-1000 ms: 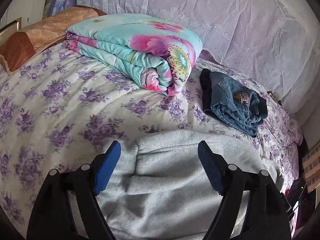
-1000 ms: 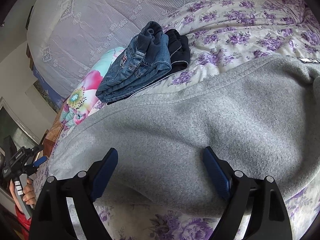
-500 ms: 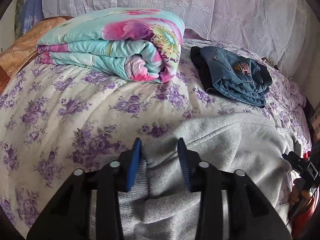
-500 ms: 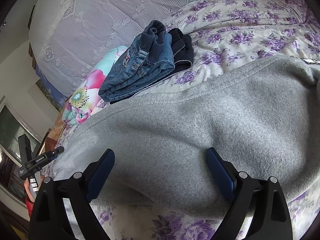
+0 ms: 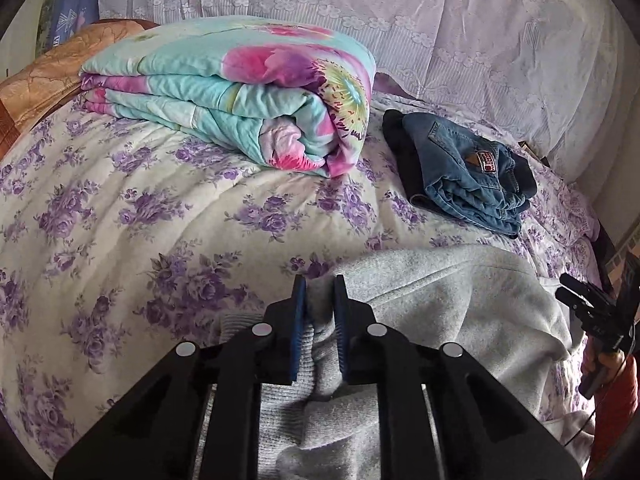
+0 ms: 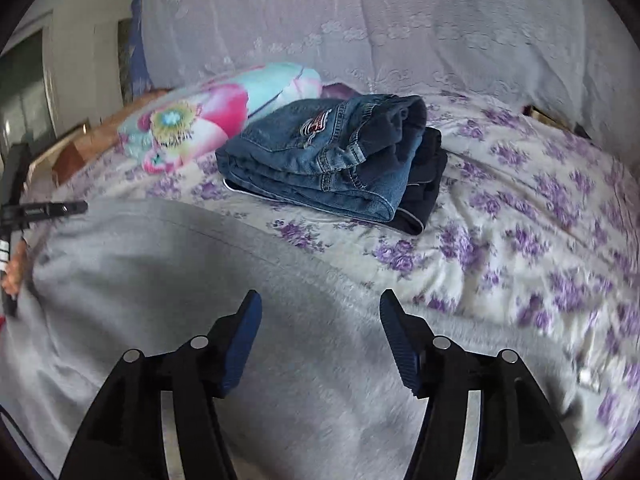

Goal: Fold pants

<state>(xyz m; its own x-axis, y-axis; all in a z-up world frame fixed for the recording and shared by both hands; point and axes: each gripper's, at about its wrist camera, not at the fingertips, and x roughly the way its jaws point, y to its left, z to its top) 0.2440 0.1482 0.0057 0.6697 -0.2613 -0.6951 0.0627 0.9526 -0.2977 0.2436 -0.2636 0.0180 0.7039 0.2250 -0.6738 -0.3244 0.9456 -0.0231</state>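
Observation:
Grey sweatpants [image 5: 440,292] lie spread across the near part of the bed. My left gripper [image 5: 319,282] has its jaws closing, and its blue pads pinch a raised fold of the grey fabric at the ribbed end. In the right wrist view the same sweatpants [image 6: 160,280] fill the lower left. My right gripper [image 6: 319,298] hovers just above them, its jaws closing but still apart, with fabric below and nothing pinched between the pads. The right gripper's black frame also shows at the far right edge of the left wrist view, in a hand.
Folded blue jeans [image 5: 468,176] rest on a dark garment [image 5: 400,148] further back on the purple-flowered bedspread [image 5: 120,220]. A folded turquoise and pink quilt [image 5: 240,92] lies behind, left of the jeans. A white lace cover [image 5: 440,20] rises along the back.
The left jaws came together from wide apart onto a fold of the grey sweatpants. The right gripper rolled and lifted, so its view levelled, and its jaws narrowed.

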